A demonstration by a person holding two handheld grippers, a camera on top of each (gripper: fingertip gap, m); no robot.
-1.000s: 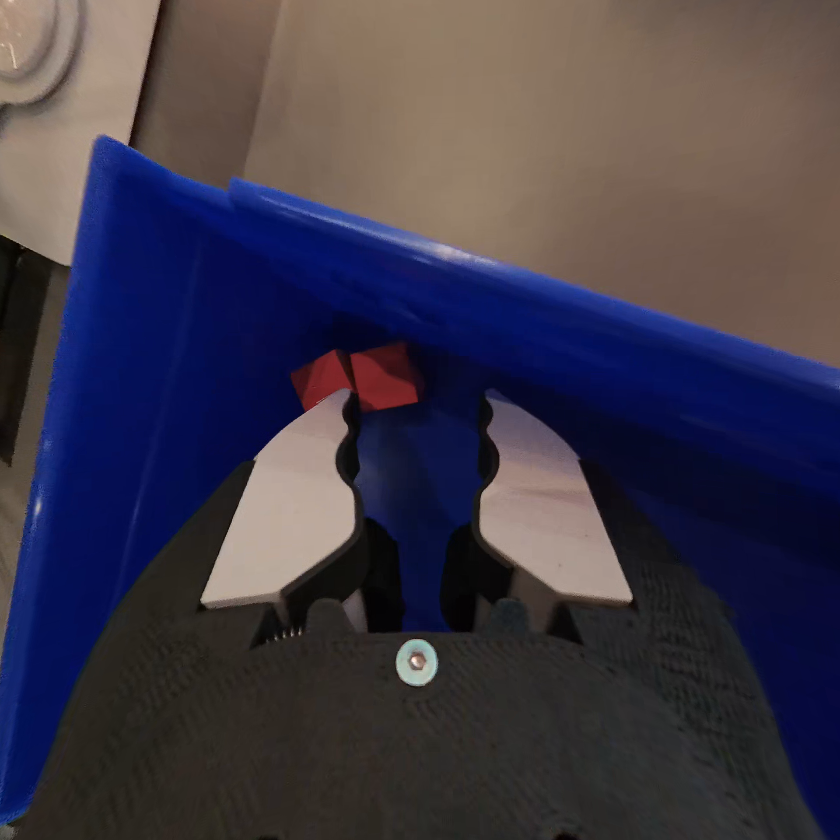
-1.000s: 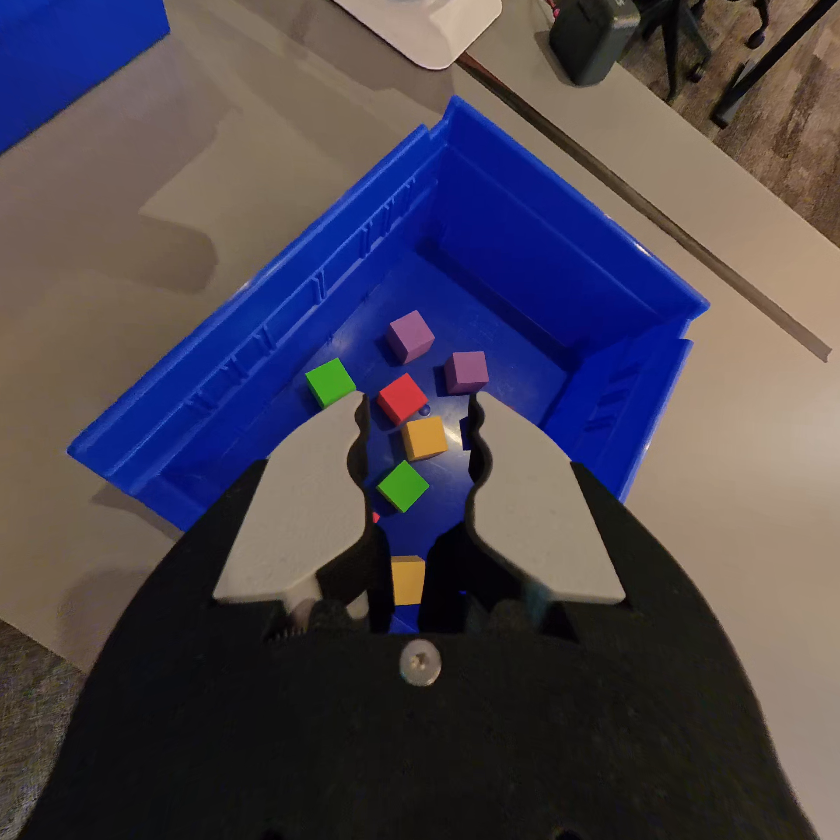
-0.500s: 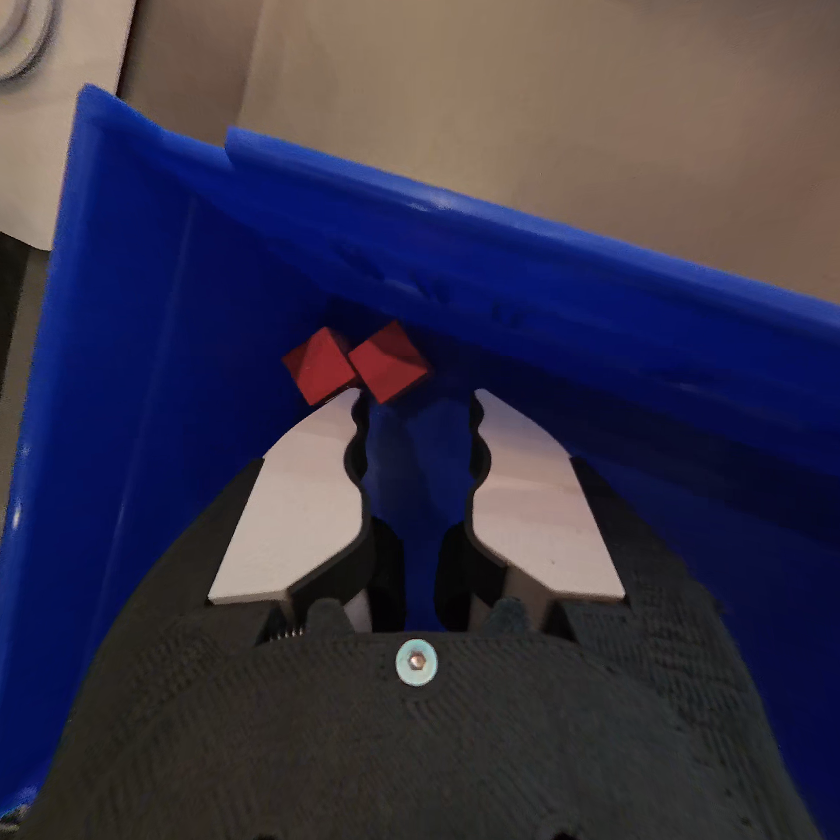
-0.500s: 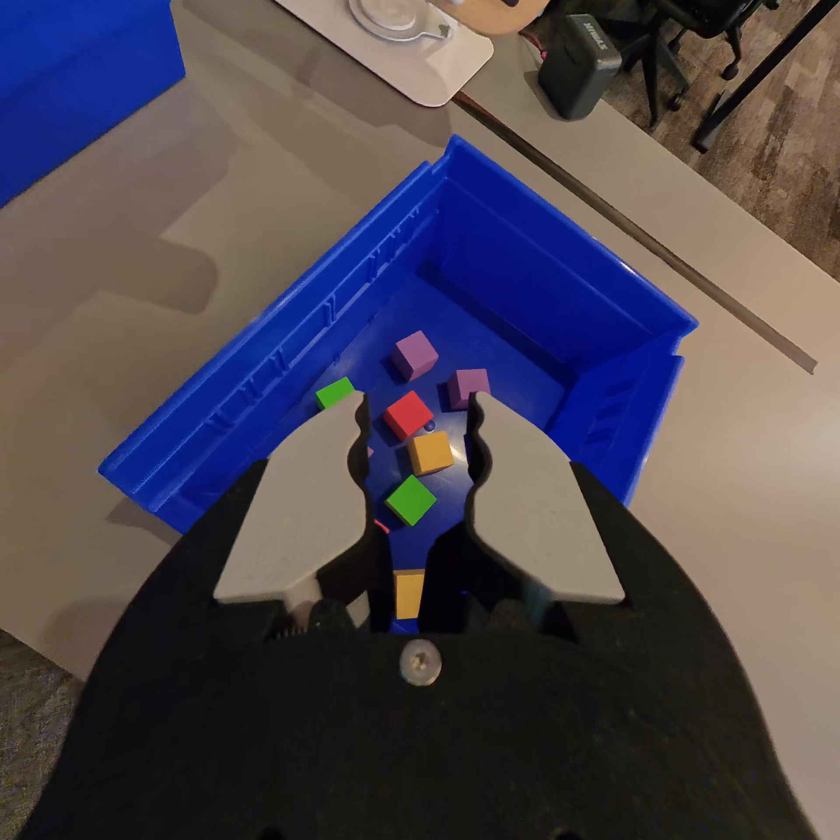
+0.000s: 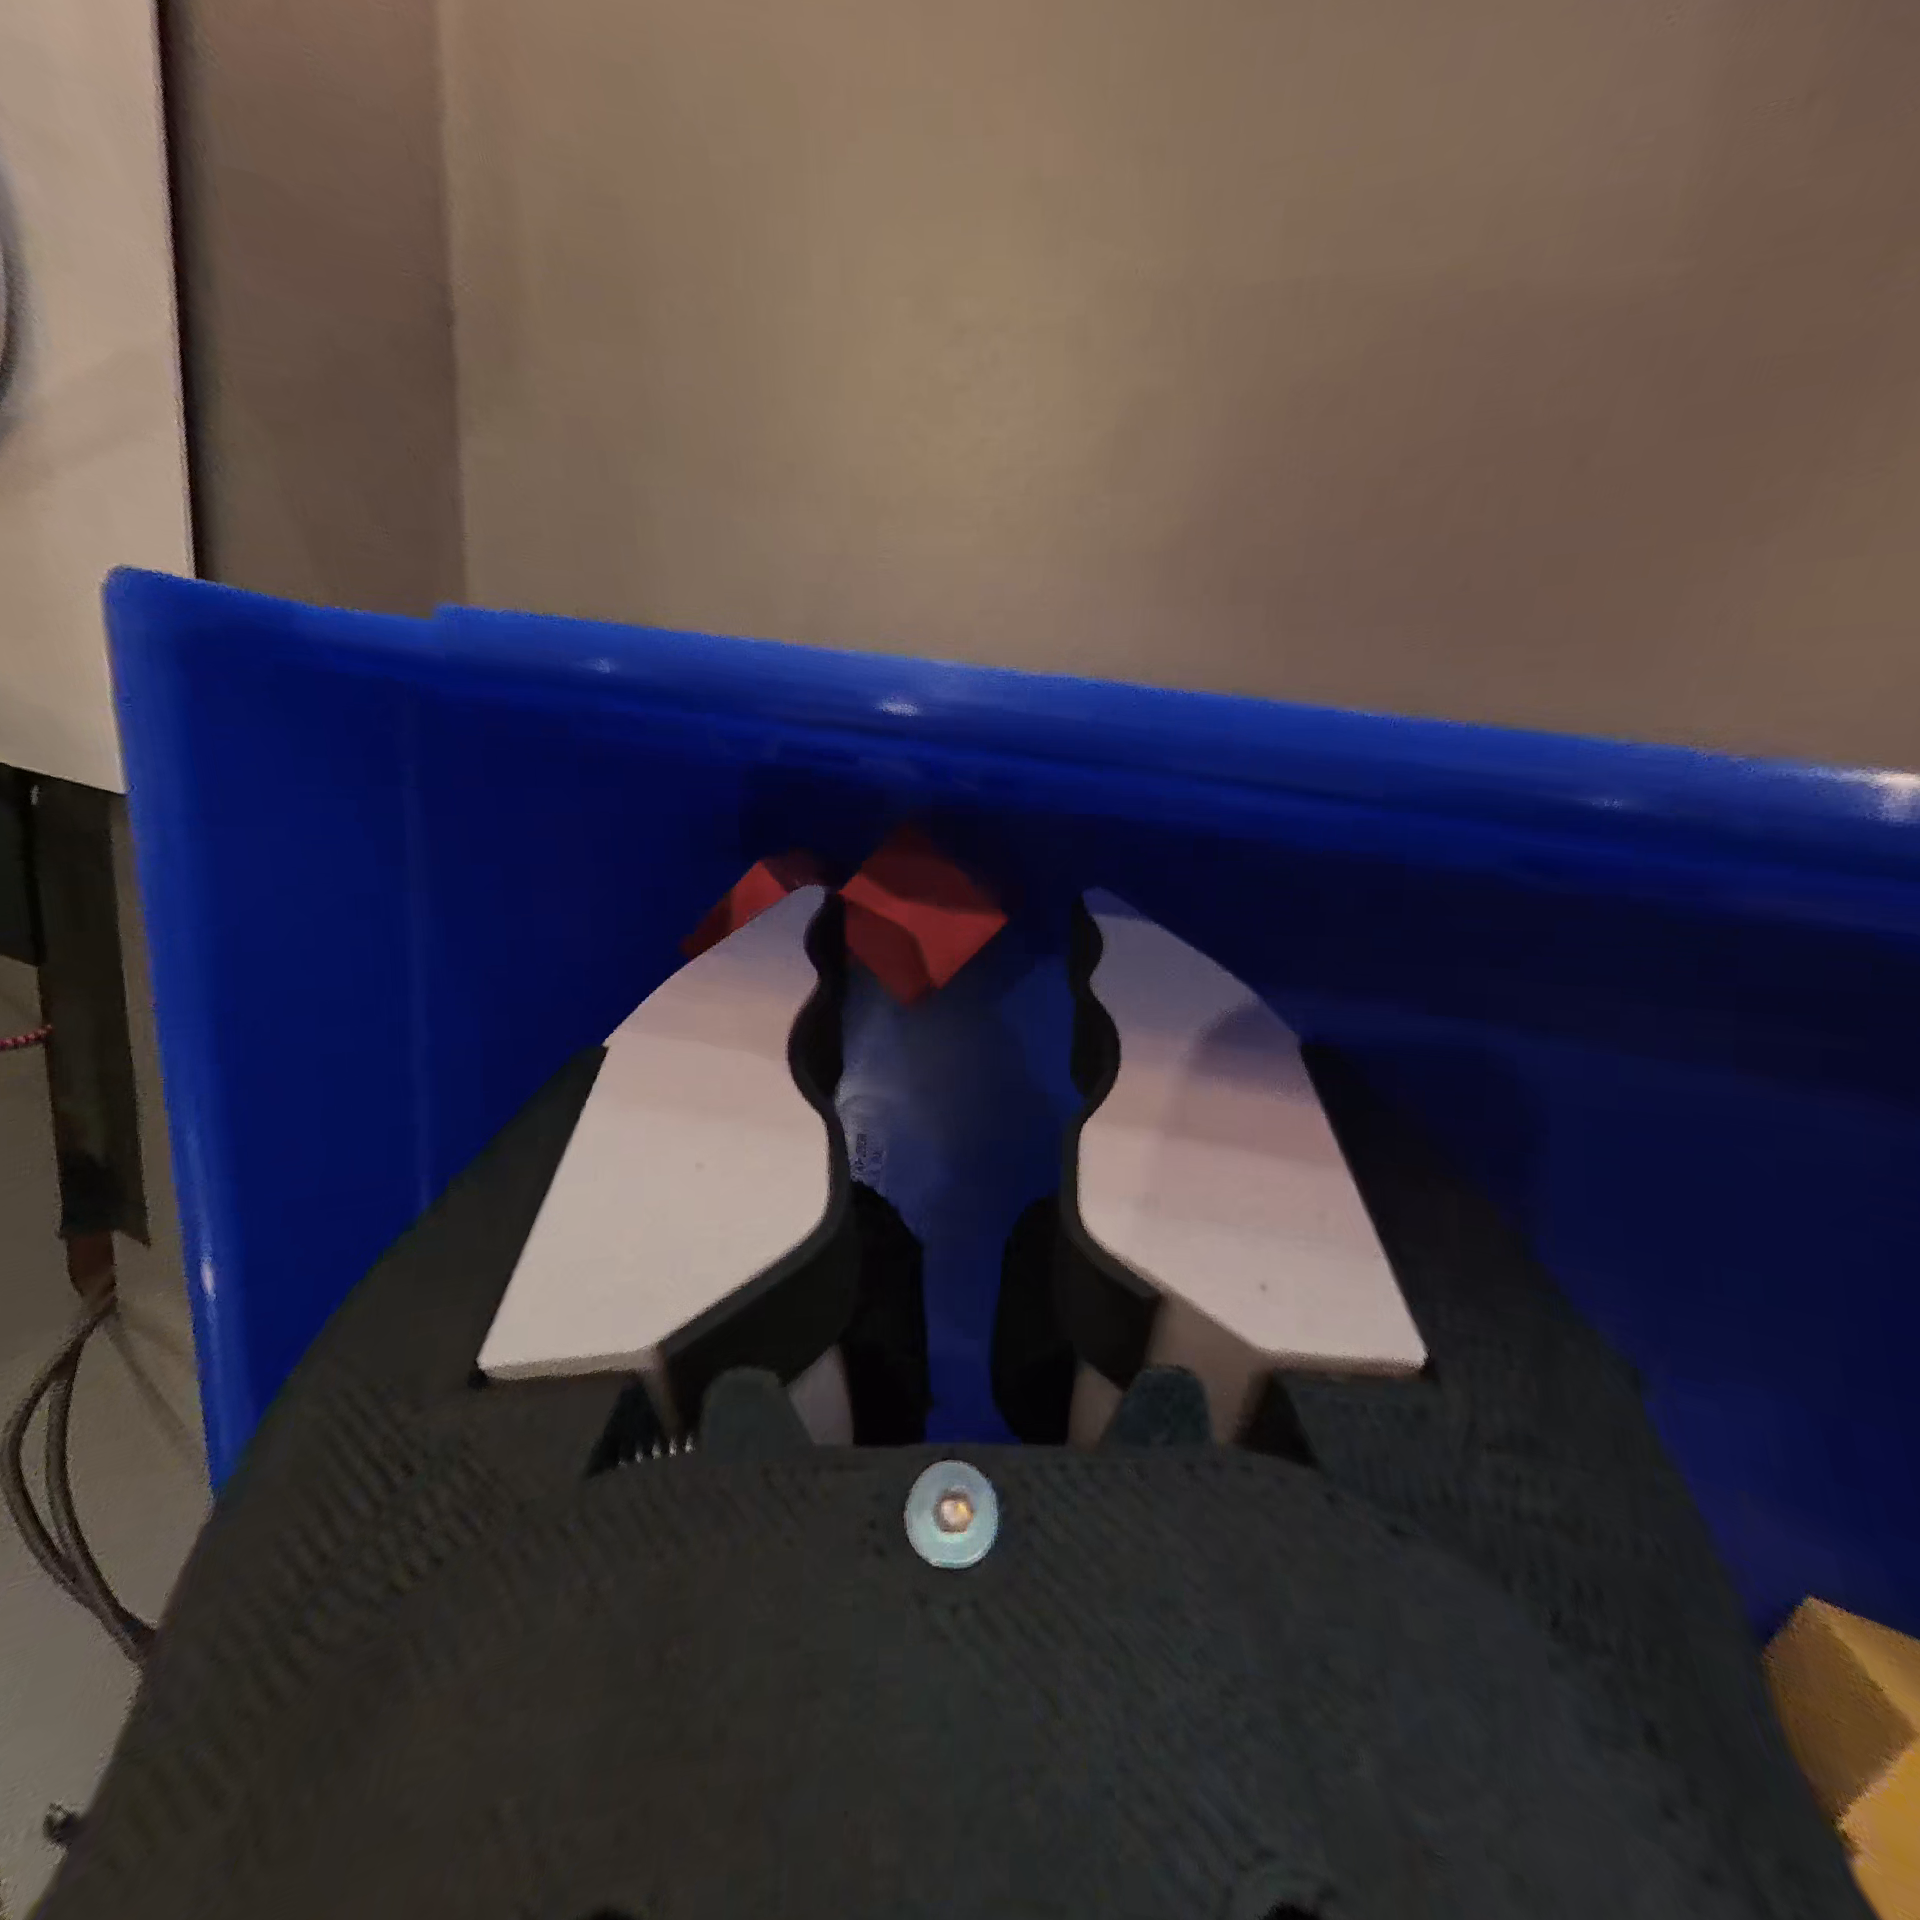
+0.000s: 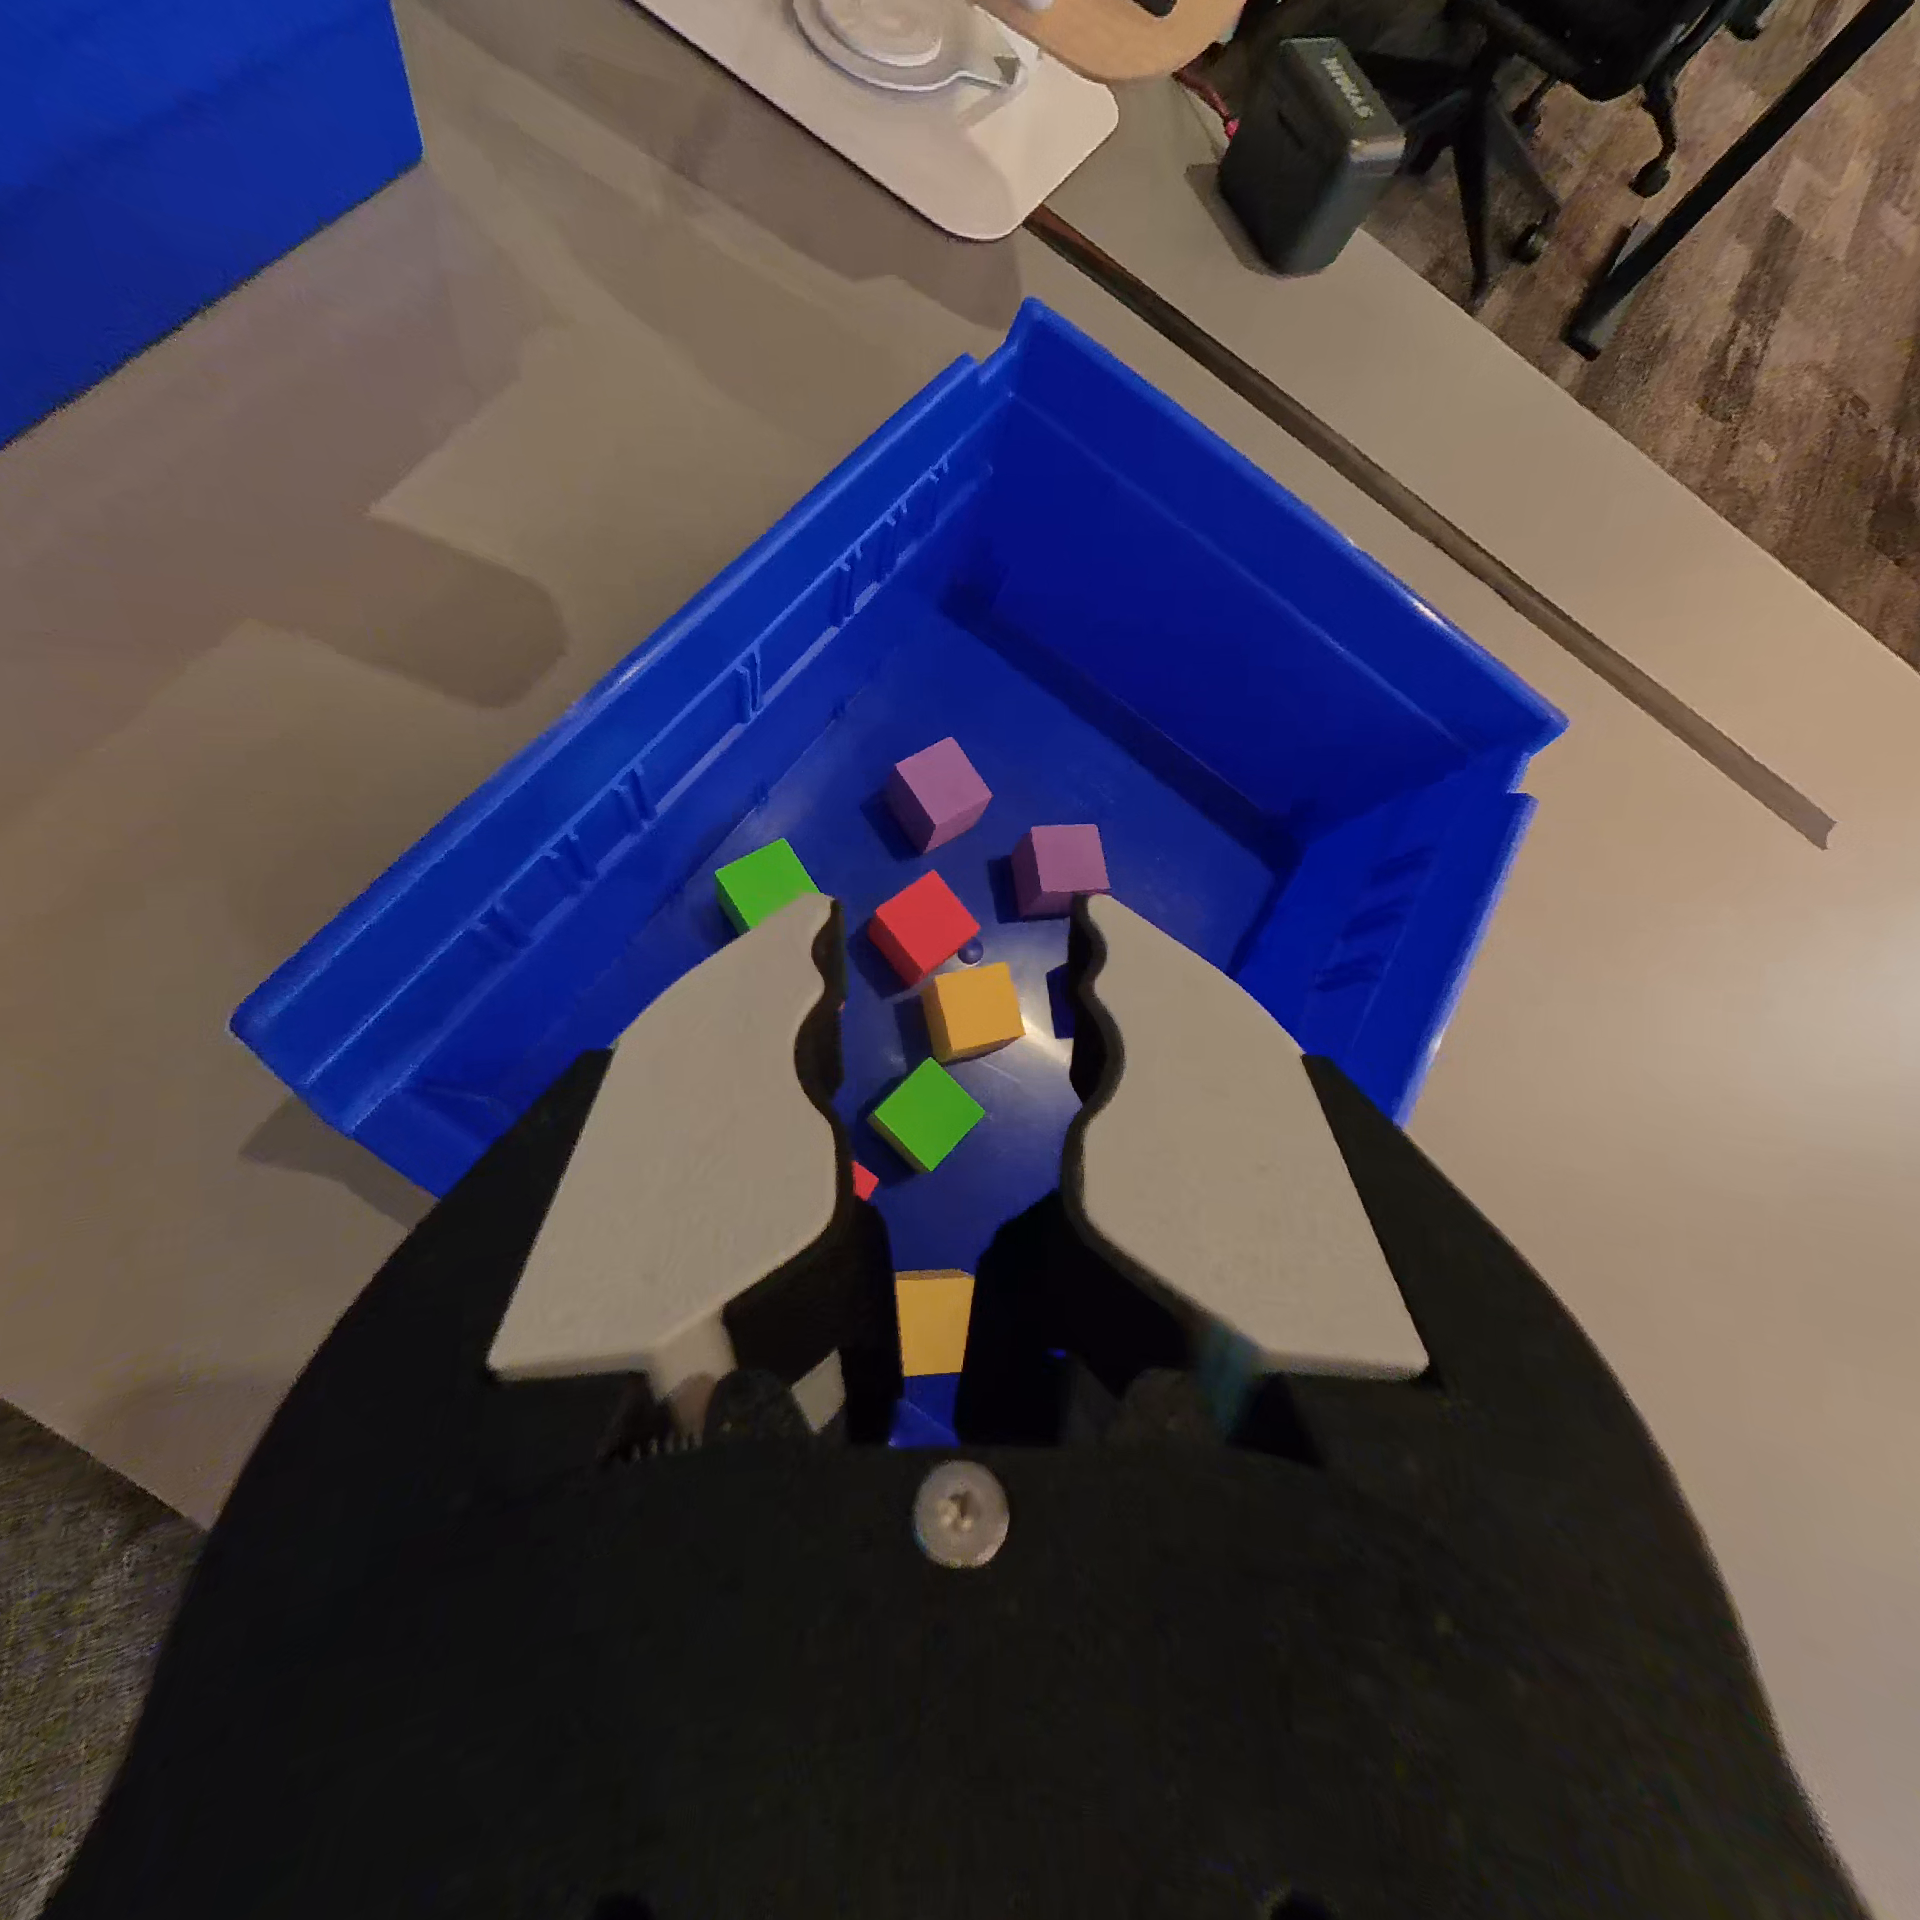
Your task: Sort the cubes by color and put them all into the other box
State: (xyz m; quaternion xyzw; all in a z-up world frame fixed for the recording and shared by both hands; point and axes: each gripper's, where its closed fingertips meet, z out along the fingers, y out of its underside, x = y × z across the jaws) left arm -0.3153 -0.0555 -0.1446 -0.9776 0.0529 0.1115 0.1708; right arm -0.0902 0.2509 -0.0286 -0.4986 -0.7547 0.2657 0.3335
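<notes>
looking down my left gripper (image 5: 948, 940), i'm low inside a deep blue plastic bin (image 5: 1351, 790), fingers spread apart with nothing between them. two small red cubes (image 5: 914, 925) sit touching each other against the bin's far wall, the nearer one just ahead of my left fingertip, the other partly hidden behind it. a yellow-orange block corner (image 5: 1839, 1745) shows at the lower right edge. beyond the wall only grey tabletop (image 5: 1143, 364) and a white panel (image 5: 73, 416) at far left.

right view is the opposite: high up, my right gripper (image 6: 954, 930) hangs above a second blue plastic bin (image 6: 1195, 623) on the same grey table, jaws apart, holding nothing. this view shows the whole bin floor, which the left never gets: two purple cubes (image 6: 940, 792), two green cubes (image 6: 764, 881), a red cube (image 6: 923, 925), an orange cube (image 6: 971, 1010), another orange one low between the finger bases (image 6: 933, 1322), and a red sliver beside the left finger. cubes are matte, loose, scattered, mostly apart. a big blue box (image 6: 177, 156) sits top left, a white flat tray (image 6: 935, 114) and black office chair (image 6: 1507, 104) further back.
</notes>
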